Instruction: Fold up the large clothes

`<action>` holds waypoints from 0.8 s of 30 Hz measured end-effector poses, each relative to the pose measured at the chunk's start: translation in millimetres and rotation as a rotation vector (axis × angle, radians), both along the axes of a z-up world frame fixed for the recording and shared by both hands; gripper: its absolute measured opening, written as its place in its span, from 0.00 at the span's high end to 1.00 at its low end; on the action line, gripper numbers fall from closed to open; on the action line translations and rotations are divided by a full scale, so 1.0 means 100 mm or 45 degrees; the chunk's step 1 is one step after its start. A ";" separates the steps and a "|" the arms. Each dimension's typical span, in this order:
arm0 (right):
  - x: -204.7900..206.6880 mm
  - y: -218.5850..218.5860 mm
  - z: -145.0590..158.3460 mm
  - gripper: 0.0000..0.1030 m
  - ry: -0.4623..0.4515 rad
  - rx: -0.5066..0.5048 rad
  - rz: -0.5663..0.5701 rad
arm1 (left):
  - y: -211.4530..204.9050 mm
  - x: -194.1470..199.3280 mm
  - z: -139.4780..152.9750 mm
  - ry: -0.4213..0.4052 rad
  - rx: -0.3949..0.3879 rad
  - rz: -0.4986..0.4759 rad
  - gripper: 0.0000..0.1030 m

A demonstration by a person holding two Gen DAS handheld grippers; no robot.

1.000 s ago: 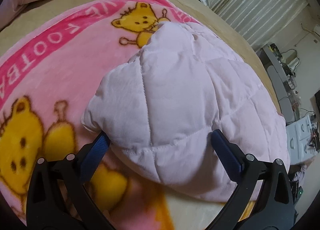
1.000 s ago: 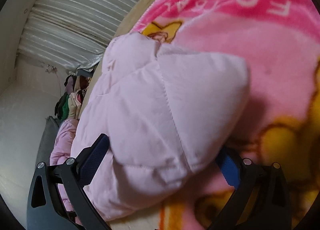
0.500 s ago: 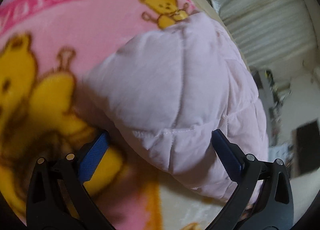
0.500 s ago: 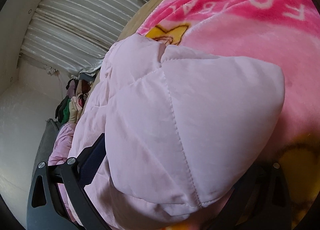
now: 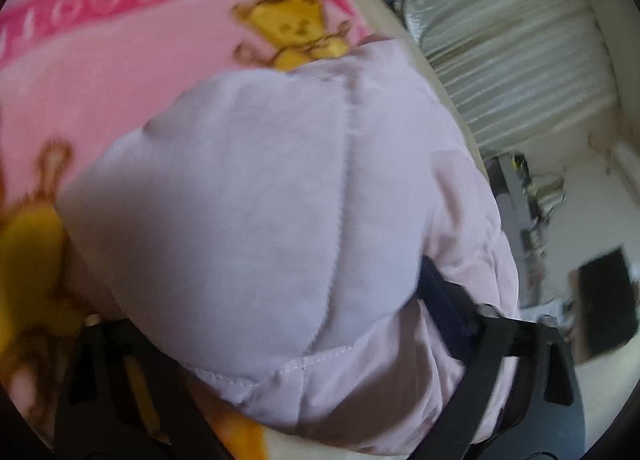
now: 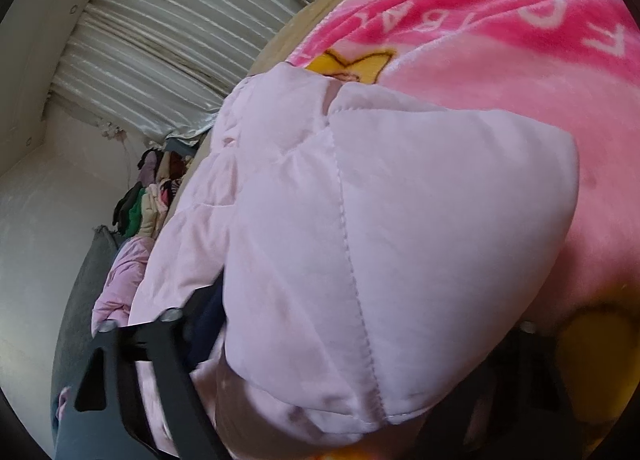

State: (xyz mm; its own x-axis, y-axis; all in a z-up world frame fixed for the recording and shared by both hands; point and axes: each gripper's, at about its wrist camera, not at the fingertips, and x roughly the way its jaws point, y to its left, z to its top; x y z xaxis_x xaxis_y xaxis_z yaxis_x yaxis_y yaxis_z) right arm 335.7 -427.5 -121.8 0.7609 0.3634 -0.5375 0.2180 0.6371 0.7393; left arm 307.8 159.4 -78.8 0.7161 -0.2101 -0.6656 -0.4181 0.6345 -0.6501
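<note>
Lying on a pink blanket (image 5: 120,100) that covers the bed, the pale pink quilted jacket (image 5: 260,220) fills most of both wrist views, its puffy hem corners bulging toward the cameras. The left gripper (image 5: 260,340) has a corner of the jacket between its fingers (image 5: 444,300); its jaws have just been closing, and the right-hand pad presses into the fabric while the other is hidden under the padding, so a full grasp cannot be confirmed. The right gripper (image 6: 360,340) likewise straddles the other corner of the jacket (image 6: 360,220), jaws just closing, one dark finger (image 6: 204,320) against the cloth and the far one covered; whether it is clenched I cannot tell. The blanket carries yellow cartoon bears (image 5: 296,32) and a deep pink band (image 6: 500,12) with white capital letters. In the right view "F", "O" and "BA" can be picked out; in the left view the lettering is too blurred to read. Pale curtains (image 6: 160,40) hang behind the bed.
</note>
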 end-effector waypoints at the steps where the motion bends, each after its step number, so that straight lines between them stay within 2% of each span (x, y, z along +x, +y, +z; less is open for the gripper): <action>1: 0.00 0.01 0.02 0.39 -0.012 -0.010 0.010 | -0.05 0.00 0.07 -0.020 0.066 -0.025 0.34; 3: -0.01 0.05 0.09 0.53 -0.034 -0.041 0.033 | -0.12 0.00 0.17 -0.033 0.131 -0.067 0.48; 5: 0.01 0.12 0.23 0.62 -0.054 -0.126 0.080 | -0.15 0.03 0.25 -0.035 0.173 -0.110 0.56; 9: 0.01 0.27 0.52 0.72 -0.104 -0.350 0.174 | -0.20 0.05 0.43 -0.046 0.275 -0.183 0.68; 14: -0.10 0.49 0.84 0.75 -0.189 -0.592 0.267 | -0.21 0.08 0.59 -0.063 0.382 -0.230 0.73; 16: -0.16 0.55 0.92 0.76 -0.222 -0.646 0.289 | -0.21 0.06 0.67 -0.077 0.418 -0.240 0.74; 20: -0.31 0.61 1.08 0.77 -0.281 -0.718 0.316 | -0.25 -0.03 0.83 -0.112 0.497 -0.270 0.75; 24: -0.50 0.58 1.16 0.77 -0.323 -0.742 0.334 | -0.23 -0.16 0.93 -0.143 0.520 -0.287 0.75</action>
